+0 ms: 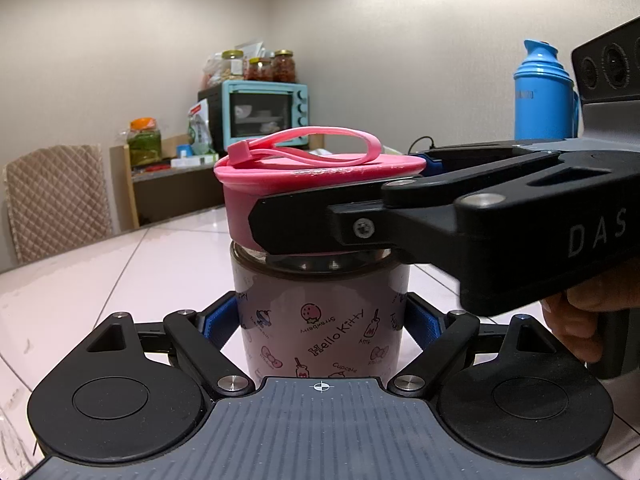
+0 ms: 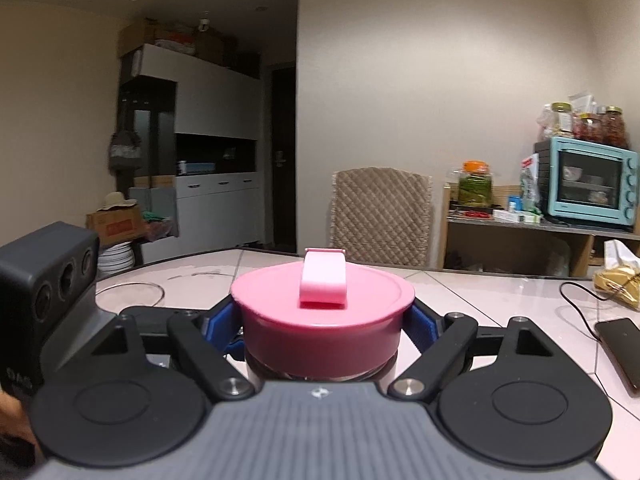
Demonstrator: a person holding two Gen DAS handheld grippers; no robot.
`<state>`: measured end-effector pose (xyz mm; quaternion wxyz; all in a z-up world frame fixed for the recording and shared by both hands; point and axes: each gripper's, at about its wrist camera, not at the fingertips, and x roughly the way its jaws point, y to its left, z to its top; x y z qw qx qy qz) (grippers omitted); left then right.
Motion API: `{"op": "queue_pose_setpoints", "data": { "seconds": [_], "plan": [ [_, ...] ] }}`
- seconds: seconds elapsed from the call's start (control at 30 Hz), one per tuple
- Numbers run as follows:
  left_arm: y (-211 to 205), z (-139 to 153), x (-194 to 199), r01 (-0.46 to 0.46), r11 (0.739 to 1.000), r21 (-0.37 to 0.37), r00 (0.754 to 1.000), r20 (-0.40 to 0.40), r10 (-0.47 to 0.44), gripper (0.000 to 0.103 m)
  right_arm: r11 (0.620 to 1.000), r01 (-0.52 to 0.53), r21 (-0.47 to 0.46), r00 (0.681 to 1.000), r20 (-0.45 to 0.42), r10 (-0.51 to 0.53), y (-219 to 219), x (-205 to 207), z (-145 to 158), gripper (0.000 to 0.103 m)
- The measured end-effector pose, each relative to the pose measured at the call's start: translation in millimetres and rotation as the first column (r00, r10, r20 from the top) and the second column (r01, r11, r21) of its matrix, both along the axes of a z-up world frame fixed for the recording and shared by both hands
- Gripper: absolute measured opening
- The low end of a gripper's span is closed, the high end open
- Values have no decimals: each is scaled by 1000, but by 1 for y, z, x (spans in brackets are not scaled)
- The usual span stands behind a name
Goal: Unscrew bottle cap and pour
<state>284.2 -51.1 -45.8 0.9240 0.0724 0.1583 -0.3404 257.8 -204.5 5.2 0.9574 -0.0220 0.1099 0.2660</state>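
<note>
A pink Hello Kitty bottle (image 1: 320, 320) stands upright on the white tiled table (image 1: 120, 272). My left gripper (image 1: 320, 324) is shut on its printed body, blue pads pressed against both sides. A wide pink cap (image 1: 288, 184) with a pink strap loop sits on top. My right gripper (image 2: 324, 328) comes in from the right of the left wrist view and is shut on the pink cap (image 2: 320, 332), blue pads on both flanks. The cap's strap tab (image 2: 323, 280) points up in the right wrist view.
A blue thermos (image 1: 544, 96) stands behind on the right. A phone (image 2: 620, 344) with a cable and a yellow packet (image 2: 616, 280) lie on the table at the right. A quilted chair back (image 2: 380, 212) and a shelf with a teal oven (image 2: 592, 184) stand beyond.
</note>
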Motion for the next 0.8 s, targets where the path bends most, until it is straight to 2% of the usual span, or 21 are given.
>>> {"op": "queue_pose_setpoints", "data": {
  "seconds": [0.23, 0.5, 0.7, 0.73, 0.77, 0.8],
  "plan": [
    [0, 0, 0, 0, 1000, 1, 1000, 1, 0, 90, 993, -118, 2, 993, -5, 118, -15, 10, 2, 85],
    [-1, 0, -1, 0, 1000, 1, 1000, 1, 0, 90, 961, -276, 25, 961, -14, 276, -36, 26, 3, 85],
    [-1, -1, -1, 0, 1000, 2, 1000, 2, 0, 90, 956, -292, 24, 956, -25, 293, -37, 28, 5, 86],
    [-1, -1, -1, 0, 1000, 2, 1000, 1, 0, 90, 959, -281, 25, 959, -32, 281, -36, 26, 6, 97],
    [-1, -1, -1, 0, 1000, 2, 1000, 2, 0, 90, 963, -269, 25, 962, -39, 270, -35, 25, 7, 103],
    [-1, -1, -1, 0, 1000, 2, 1000, 2, 0, 90, 965, -260, 25, 964, -42, 261, -34, 23, 7, 103]
  ]
}}
